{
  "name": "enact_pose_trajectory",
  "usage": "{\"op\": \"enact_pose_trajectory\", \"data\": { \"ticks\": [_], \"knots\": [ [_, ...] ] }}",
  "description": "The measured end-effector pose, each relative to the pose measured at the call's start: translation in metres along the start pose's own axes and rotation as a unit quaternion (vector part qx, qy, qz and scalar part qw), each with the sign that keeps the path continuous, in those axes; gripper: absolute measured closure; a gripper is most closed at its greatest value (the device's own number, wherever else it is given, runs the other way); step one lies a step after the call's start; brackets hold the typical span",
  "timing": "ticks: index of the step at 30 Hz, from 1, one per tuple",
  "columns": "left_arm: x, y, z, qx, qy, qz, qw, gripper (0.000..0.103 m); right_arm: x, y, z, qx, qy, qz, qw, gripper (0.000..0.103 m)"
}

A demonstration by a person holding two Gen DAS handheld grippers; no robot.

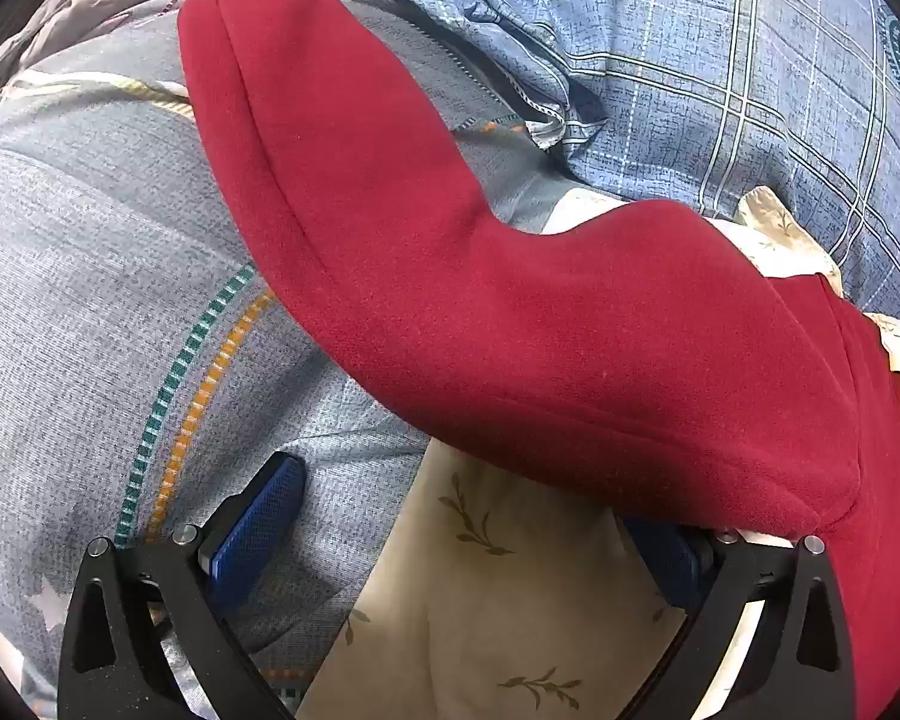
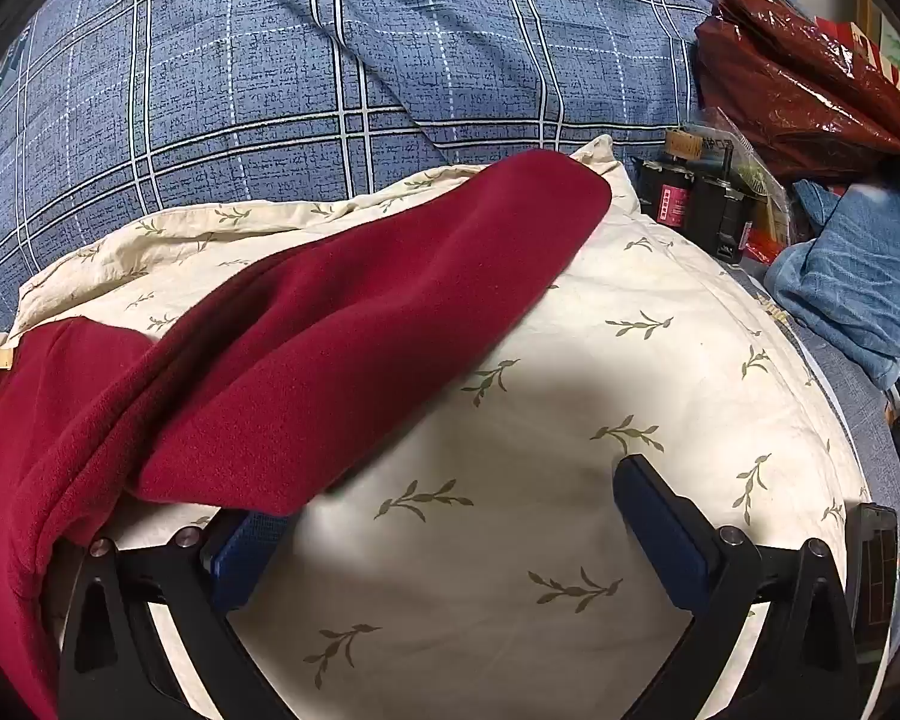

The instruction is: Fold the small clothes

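A dark red fleece garment [image 1: 510,324] sprawls across a cream leaf-print pillow [image 2: 510,540], ahead of both wide-open, empty hand-held grippers, left [image 1: 468,534] and right [image 2: 450,534]. Its edge drapes their inner fingers; closing now could snag bedding.

Red fleece garment [image 1: 510,324] spread unfolded, sleeves splayed, over leaf-print pillow [image 2: 570,396].

Bare cream pillow [image 2: 510,540] lay open between the right tongs [image 2: 474,522], giving clear passage. A red garment [image 2: 306,324] draped over the left side, covering one pad. To the right, dark boxes [image 2: 696,198] and a blue cloth [image 2: 858,288] crowded the pillow's edge.
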State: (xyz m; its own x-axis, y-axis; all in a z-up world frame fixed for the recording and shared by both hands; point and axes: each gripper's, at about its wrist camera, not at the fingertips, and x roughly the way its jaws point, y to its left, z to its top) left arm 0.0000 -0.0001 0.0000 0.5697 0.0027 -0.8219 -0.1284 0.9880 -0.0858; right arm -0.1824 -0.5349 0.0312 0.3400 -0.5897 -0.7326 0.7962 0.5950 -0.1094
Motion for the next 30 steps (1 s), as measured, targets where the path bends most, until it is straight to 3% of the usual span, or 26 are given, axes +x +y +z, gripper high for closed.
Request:
{"op": "enact_pose_trajectory", "data": {
  "ticks": [30],
  "knots": [
    [-0.0003, -0.0028, 0.0016, -0.004, 0.007, -0.002, 1.0000, 0.001, 0.0009, -0.0029, -0.0027, 0.001, 0.000, -0.001, 1.000, 0.000]
  ]
}}
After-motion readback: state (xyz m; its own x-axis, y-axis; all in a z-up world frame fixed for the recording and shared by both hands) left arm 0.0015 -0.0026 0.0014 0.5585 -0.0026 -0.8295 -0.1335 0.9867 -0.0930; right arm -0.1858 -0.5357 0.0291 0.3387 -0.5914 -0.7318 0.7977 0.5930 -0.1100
